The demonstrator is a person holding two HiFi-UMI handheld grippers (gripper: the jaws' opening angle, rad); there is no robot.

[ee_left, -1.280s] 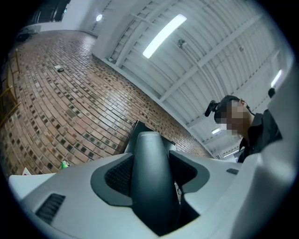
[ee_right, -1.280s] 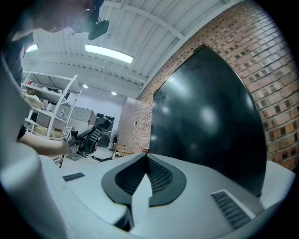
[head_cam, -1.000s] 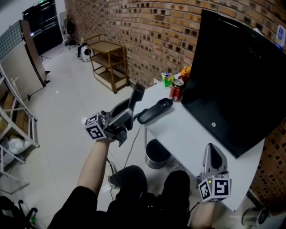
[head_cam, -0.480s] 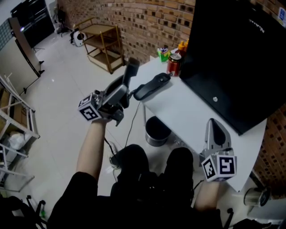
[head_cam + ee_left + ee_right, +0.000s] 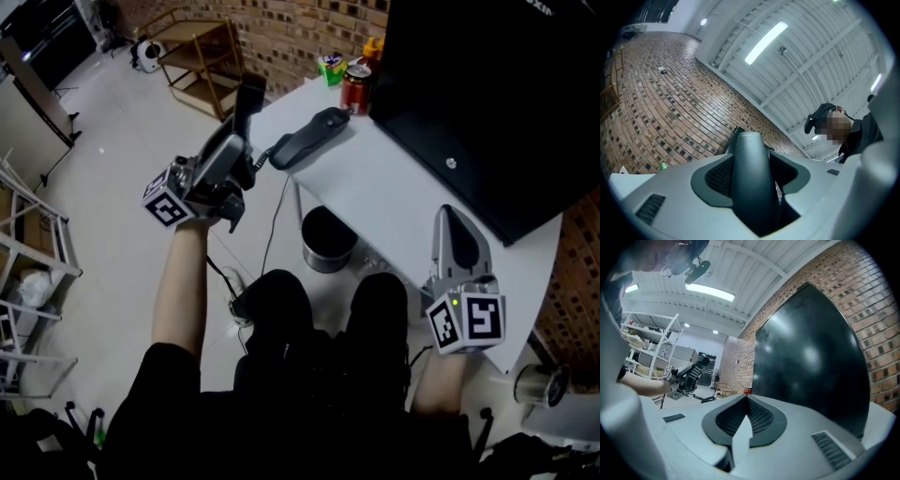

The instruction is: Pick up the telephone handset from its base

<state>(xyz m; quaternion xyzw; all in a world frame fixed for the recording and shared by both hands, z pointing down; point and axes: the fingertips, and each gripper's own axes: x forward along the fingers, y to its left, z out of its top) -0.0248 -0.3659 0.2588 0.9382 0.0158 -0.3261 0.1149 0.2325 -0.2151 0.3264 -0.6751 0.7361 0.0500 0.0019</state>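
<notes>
My left gripper (image 5: pixel 234 155) is shut on the dark telephone handset (image 5: pixel 248 101), which points up and away, off the left edge of the white table (image 5: pixel 394 211). In the left gripper view the handset (image 5: pixel 749 178) fills the gap between the jaws. The dark phone base (image 5: pixel 309 136) lies on the table's left corner, to the right of the handset. A coiled cord (image 5: pixel 262 160) runs between them. My right gripper (image 5: pixel 450 220) rests near the table's front edge, shut and empty, its tips (image 5: pixel 743 420) meeting.
A large black screen (image 5: pixel 487 94) stands along the table's right side. A red can (image 5: pixel 354 89), a green item (image 5: pixel 330 67) and an orange bottle (image 5: pixel 373 45) sit at the far corner. A dark bin (image 5: pixel 328 239) is under the table. A wooden cart (image 5: pixel 202 52) stands by the brick wall.
The head view has tilted, so everything sits higher in the picture. Both grippers keep their places relative to the table, and the handset stays in the left one.
</notes>
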